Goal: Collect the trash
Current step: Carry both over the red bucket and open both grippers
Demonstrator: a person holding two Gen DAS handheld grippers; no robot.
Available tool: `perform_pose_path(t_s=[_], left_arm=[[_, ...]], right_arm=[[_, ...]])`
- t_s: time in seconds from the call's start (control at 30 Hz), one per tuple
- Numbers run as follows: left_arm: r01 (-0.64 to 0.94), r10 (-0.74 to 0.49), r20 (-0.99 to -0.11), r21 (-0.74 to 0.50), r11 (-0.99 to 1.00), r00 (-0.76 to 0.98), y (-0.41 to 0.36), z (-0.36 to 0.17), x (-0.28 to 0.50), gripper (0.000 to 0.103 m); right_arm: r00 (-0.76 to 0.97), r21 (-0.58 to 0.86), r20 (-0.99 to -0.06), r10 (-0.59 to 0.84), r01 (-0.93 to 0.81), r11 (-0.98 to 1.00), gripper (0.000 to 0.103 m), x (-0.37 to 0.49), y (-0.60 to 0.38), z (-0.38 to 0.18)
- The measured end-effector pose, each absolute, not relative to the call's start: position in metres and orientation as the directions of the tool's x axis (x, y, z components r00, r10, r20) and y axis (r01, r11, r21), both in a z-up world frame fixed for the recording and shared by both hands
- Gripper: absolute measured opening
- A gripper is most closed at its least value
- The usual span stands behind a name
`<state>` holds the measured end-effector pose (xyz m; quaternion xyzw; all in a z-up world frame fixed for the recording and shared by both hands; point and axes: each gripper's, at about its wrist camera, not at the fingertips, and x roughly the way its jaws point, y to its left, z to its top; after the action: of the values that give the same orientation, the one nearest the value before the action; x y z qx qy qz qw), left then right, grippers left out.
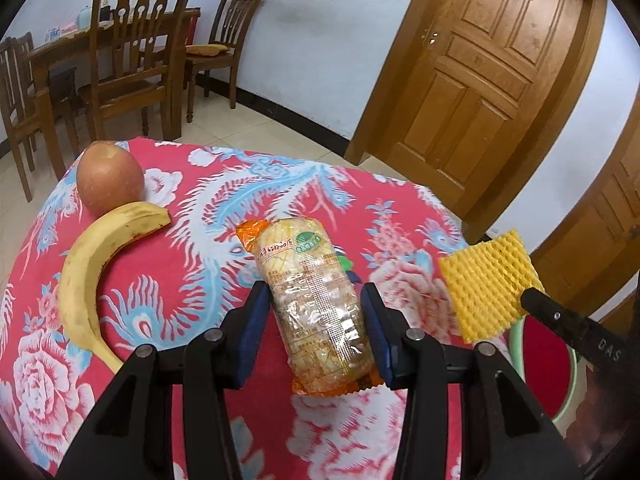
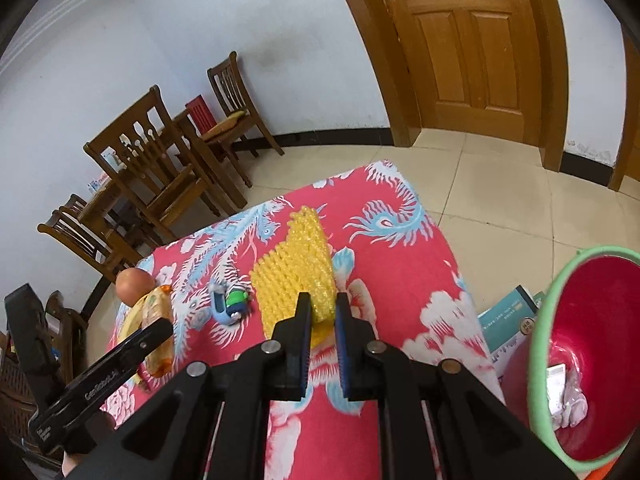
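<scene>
My left gripper [image 1: 316, 296] has its blue-padded jaws closed against the sides of a clear and orange snack wrapper [image 1: 316, 304], over the red floral tablecloth [image 1: 200, 240]. My right gripper [image 2: 322, 308] is shut on a yellow foam fruit net [image 2: 296, 268] and holds it above the table; the net also shows in the left wrist view [image 1: 488, 284]. A red bin with a green rim [image 2: 592, 352] stands on the floor at the right and holds crumpled white trash [image 2: 568, 400].
An apple [image 1: 110, 176] and a banana [image 1: 96, 272] lie at the table's left. A small blue and green toy [image 2: 232, 304] lies mid-table. Books [image 2: 508, 320] lie by the bin. Wooden chairs [image 1: 132, 60] and a dining table stand behind, with doors [image 1: 492, 72] at the right.
</scene>
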<state>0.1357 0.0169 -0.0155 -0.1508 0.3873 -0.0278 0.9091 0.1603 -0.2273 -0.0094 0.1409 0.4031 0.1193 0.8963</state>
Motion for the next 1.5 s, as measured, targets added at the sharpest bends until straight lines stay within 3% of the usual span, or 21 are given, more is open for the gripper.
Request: perform_pose_path(t_s=[0.4, 0.77, 1.5], left_arm=[[0.028, -0.249, -0.670, -0.322, 0.946, 0.699, -0.018, 0.010, 0.106, 0.048], [0.142, -0.320, -0.652, -0.311, 0.940, 0.688, -0.067, 0.028, 0.085, 0.048], [0.325, -0.408, -0.703, -0.259, 0.910, 0.583, -0.178, 0.015, 0.081, 0.048]], right_arm=[[0.704, 0.398, -0.615, 0.354, -0.110, 0.911, 0.013, 0.101, -0.256, 0.018], [0.770, 0.407, -0.583, 0.259, 0.000, 0.914, 0.013, 0.057, -0.312, 0.028], [0.739, 0.421, -0.672, 0.042, 0.335, 0.843, 0.016, 0.014, -0.439, -0.030]])
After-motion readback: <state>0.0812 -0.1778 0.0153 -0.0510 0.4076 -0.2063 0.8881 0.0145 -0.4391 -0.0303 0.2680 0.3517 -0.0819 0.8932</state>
